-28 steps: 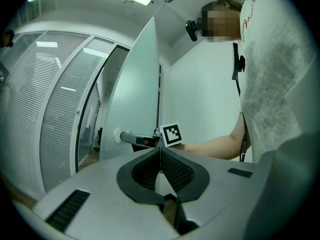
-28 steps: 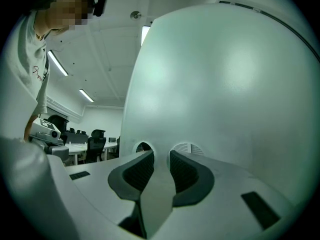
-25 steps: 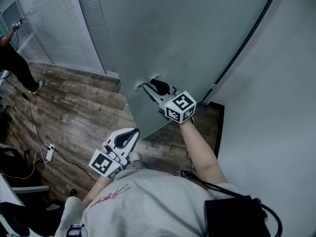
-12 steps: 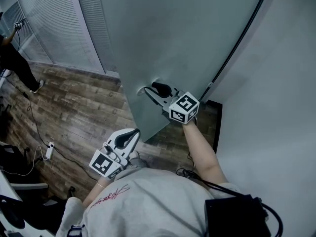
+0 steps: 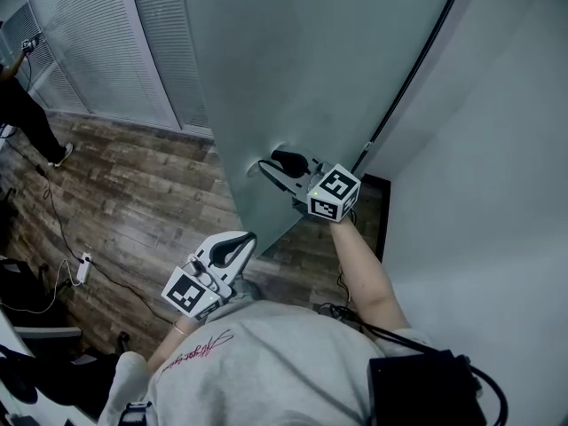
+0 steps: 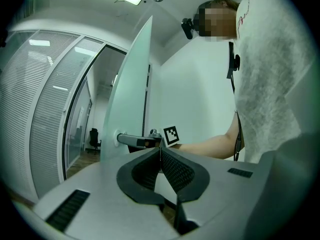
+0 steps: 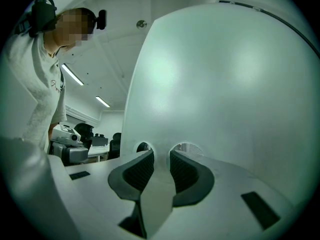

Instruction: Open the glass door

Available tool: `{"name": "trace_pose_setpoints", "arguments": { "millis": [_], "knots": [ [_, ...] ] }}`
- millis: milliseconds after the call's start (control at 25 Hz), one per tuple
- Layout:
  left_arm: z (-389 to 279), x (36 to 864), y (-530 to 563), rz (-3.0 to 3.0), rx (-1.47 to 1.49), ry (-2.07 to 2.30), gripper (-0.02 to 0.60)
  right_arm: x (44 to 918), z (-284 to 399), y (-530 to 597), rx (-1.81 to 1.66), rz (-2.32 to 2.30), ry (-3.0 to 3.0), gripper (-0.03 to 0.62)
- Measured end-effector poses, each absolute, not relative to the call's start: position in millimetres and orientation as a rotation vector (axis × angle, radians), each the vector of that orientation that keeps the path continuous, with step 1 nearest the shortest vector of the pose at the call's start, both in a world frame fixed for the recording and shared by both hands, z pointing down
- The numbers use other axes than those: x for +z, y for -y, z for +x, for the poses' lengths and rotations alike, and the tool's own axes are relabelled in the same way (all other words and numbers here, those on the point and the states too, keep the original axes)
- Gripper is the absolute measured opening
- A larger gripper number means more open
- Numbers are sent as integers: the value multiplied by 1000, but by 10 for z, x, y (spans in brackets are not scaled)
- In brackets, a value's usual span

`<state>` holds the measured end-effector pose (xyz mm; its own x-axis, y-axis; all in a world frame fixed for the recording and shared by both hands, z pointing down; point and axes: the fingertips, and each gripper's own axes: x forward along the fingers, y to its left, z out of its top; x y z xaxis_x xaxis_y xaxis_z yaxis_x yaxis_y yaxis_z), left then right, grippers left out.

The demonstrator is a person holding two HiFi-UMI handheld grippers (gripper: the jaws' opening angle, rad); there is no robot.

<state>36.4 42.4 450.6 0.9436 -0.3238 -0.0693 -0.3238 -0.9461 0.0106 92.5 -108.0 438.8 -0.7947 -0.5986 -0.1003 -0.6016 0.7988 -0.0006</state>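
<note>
The frosted glass door (image 5: pixel 302 60) stands ajar, its free edge towards me. My right gripper (image 5: pixel 282 169) is shut on the door's metal lever handle (image 5: pixel 263 165); in the right gripper view the handle (image 7: pixel 159 184) runs between the pads of the right gripper (image 7: pixel 161 156) up to the door (image 7: pixel 225 84). My left gripper (image 5: pixel 238 242) hangs shut and empty close to my body. In the left gripper view the left gripper (image 6: pixel 160 150) has its tips together, and beyond them are the handle (image 6: pixel 131 140) and the door's edge (image 6: pixel 131 84).
A white wall (image 5: pixel 497 149) and the black door frame (image 5: pixel 417 51) flank the door on the right. Slatted glass partitions (image 5: pixel 98 43) stand at the left over a wood floor (image 5: pixel 133 185). Cables and a power strip (image 5: pixel 84 269) lie there; a person (image 5: pixel 18 105) stands far left.
The right gripper has shifted slightly right and down with the handle, and the door and frame line have swung leftwards in the view. The left gripper stays by my body.
</note>
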Motion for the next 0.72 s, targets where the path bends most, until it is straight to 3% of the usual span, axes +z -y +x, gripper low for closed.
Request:
{"name": "trace_pose_setpoints", "arguments": {
  "millis": [720],
  "knots": [
    [414,3985,-762,-3179,130,-205,18,3885,825,676,41,-793,-2989,107]
  ]
}}
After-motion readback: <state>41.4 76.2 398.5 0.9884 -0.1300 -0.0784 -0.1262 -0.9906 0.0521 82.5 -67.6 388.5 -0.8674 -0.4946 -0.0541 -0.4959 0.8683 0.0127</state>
